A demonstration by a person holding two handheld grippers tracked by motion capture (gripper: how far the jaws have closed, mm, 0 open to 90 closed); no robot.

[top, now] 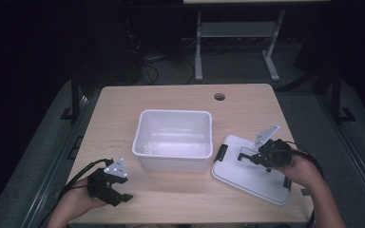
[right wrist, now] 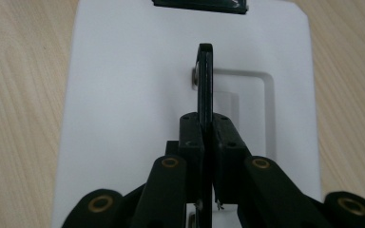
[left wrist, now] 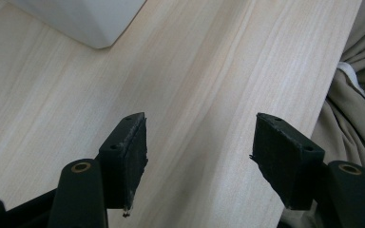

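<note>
Overhead, a pale wooden table [top: 123,109] stands in a dark room, with grey flooring on either side and the white legs of another bench [top: 237,42] behind it. A round cable hole [top: 219,97] sits near the far edge. An open white plastic bin [top: 173,140] stands at the middle of the table. Just beside it, toward the near right corner, a white lid [top: 252,178] lies flat, with a black latch [top: 222,152] on the end facing the bin. The right gripper [top: 248,157] hovers low over the lid, pinching its black handle [top: 242,154]. The left gripper [top: 121,195] rests near the near left corner, well apart from the bin.

In the left gripper view, the two pads [left wrist: 133,156] stand wide apart with nothing between them, just bare wood grain below. A corner of the bin [left wrist: 90,23] shows at the top, and beige fabric [left wrist: 351,114] lies past the table's edge.

In the right gripper view, the jaws are closed tight on the thin black handle [right wrist: 205,80], which stands upright from a shallow recess in the lid [right wrist: 123,95]. The latch [right wrist: 199,5] shows at the lid's far end, and wood shows on both sides.
</note>
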